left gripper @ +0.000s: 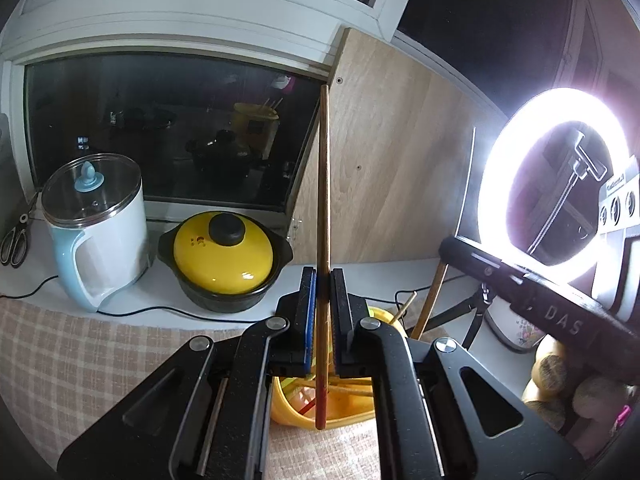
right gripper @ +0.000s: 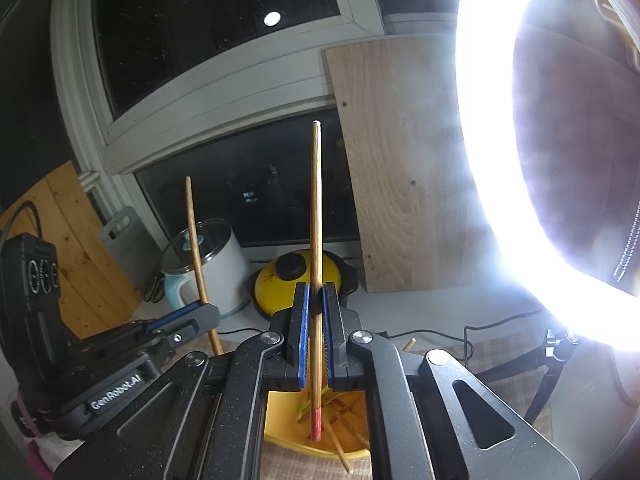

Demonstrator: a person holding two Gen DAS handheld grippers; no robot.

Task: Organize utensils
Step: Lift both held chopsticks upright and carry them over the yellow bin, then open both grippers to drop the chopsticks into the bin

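— Over the yellow plastic holder (left gripper: 320,408) on the checked tablecloth (left gripper: 80,360), what were the two tools doing?

— Each had its jaws clamped on one long bamboo chopstick with a red-painted end. The left gripper (left gripper: 322,280) pinched its chopstick (left gripper: 323,200) upright, red end hanging just above the holder's mouth. The right gripper (right gripper: 316,296) gripped the other chopstick (right gripper: 316,220) the same way, over the holder (right gripper: 280,412) as its own camera saw it.

— Which step would you call that?

— Carrying, I'd judge: both sticks lifted and brought over the holder, not yet dropped in. More chopsticks already lay slanted inside.

— And the next move?

— Probably lowering each red end into the opening before letting go, keeping the sticks near vertical so they wouldn't catch the rim or each other.

— Anything close by?

— A yellow-lidded black pot (left gripper: 224,256) and a white kettle (left gripper: 96,232) stood behind, well apart; a ring light (left gripper: 560,184) glared at the right.
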